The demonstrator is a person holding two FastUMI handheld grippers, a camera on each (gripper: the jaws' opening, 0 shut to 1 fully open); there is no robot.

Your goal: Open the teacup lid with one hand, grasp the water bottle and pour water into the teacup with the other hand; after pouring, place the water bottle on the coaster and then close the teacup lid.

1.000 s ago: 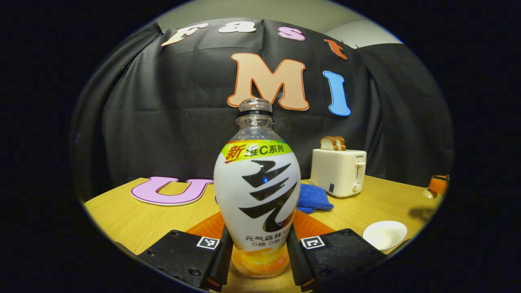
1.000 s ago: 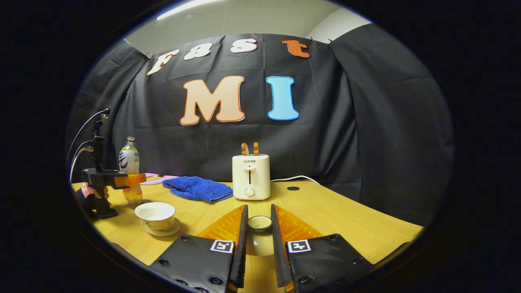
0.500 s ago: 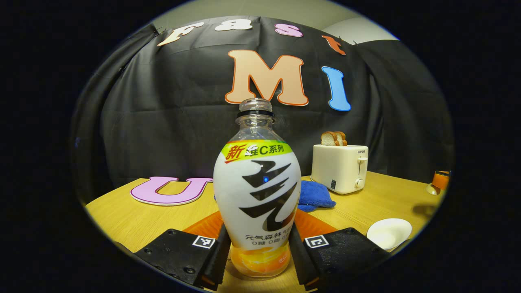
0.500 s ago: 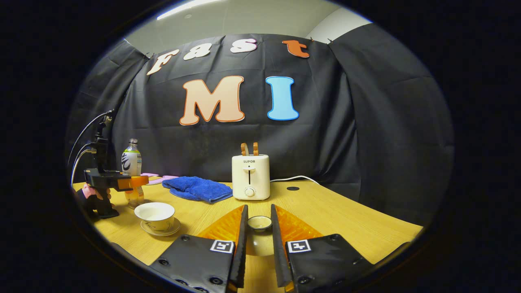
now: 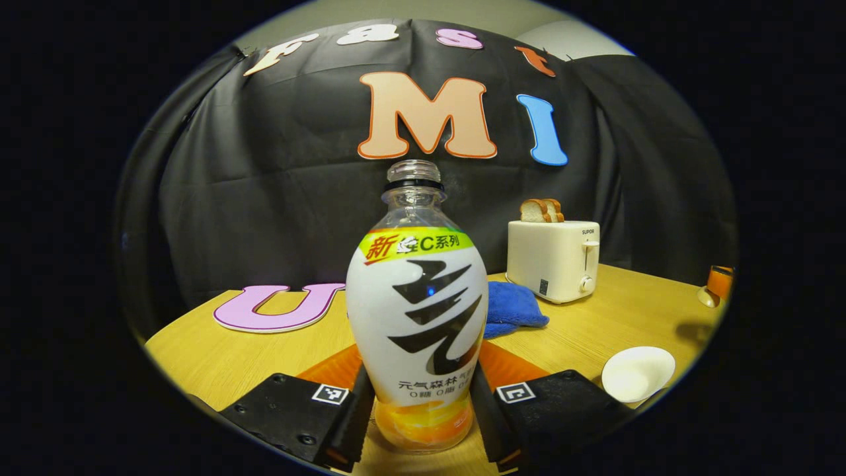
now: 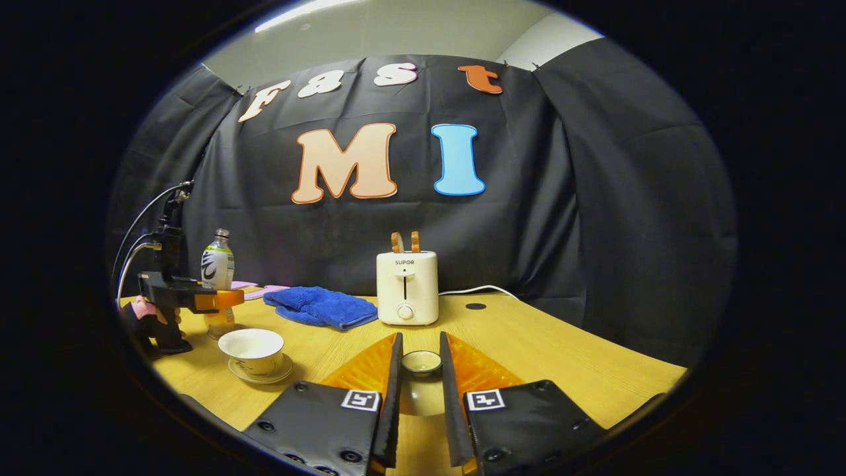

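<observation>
raised left claw [image 5: 416, 423] clamped on uncapped water bottle [image 5: 417, 311], bottle now off surface [image 6: 529, 344]. right claw [image 6: 420, 387] pinched teacup lid [image 6: 421, 361]. open teacup [image 6: 252, 349] just beside bottle; pour next, i judged.

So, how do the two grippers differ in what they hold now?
The left gripper grips the tall, upright water bottle, its mouth uncapped. The right gripper grips the small teacup lid, near the toaster. The teacup sits uncovered. Both grippers are shut on something.

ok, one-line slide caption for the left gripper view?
Left gripper clamps the uncapped water bottle upright above the table, open teacup at lower right.
</observation>
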